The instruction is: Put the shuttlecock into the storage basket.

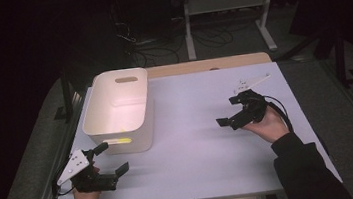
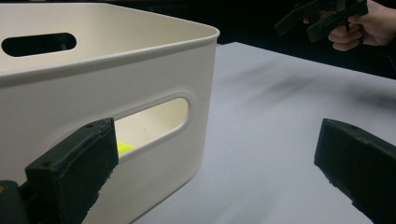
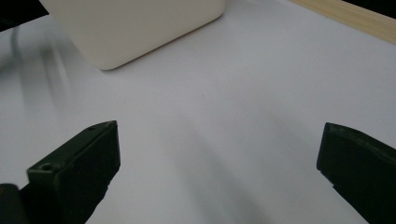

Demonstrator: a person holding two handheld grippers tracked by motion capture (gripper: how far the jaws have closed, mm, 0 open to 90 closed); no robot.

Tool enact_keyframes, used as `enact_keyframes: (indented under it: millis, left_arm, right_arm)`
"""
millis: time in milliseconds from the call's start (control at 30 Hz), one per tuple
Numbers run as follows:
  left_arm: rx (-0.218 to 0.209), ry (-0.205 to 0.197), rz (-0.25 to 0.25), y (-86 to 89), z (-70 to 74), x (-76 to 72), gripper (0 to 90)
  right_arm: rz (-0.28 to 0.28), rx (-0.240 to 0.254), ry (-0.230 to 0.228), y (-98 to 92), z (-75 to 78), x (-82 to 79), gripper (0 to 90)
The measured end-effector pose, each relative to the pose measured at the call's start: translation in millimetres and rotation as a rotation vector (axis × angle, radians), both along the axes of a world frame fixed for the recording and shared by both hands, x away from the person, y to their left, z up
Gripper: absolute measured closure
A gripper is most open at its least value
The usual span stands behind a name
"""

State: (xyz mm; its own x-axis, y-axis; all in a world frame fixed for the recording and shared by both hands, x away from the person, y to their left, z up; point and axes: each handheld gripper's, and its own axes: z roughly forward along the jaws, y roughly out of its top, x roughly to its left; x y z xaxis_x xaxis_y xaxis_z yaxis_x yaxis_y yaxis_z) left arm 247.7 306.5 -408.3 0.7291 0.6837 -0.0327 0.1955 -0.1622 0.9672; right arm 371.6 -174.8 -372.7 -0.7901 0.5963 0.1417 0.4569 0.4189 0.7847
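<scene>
A cream plastic bin [image 1: 118, 110] with slot handles stands on the white table [image 1: 194, 142] at the left. Through its near handle slot a bit of something yellow [image 2: 123, 148] shows inside; what it is I cannot tell. My left gripper [image 1: 112, 159] is open at the table's front left corner, just in front of the bin [image 2: 107, 84], nothing between its jaws. My right gripper [image 1: 230, 110] is open above the right side of the table, empty, held in a hand; it also appears far off as the right gripper [image 2: 308, 21]. The bin's corner [image 3: 135, 28] lies ahead of it.
A wooden strip [image 1: 208, 64] runs along the table's far edge. Beyond it stand a white metal frame [image 1: 226, 3] and cables on the dark floor. Bare white tabletop [image 3: 210, 116] spreads between the bin and my right gripper.
</scene>
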Motion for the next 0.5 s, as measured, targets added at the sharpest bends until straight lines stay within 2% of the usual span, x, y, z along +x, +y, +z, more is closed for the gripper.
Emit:
enact_keyframes:
  millis: [500]
  left_arm:
    - [0.000, 0.000, -0.001, 0.0, 0.0, 0.0, 0.0]
  right_arm:
    - [-0.034, 0.007, 0.001, -19.0, -8.3, -10.5, 0.0]
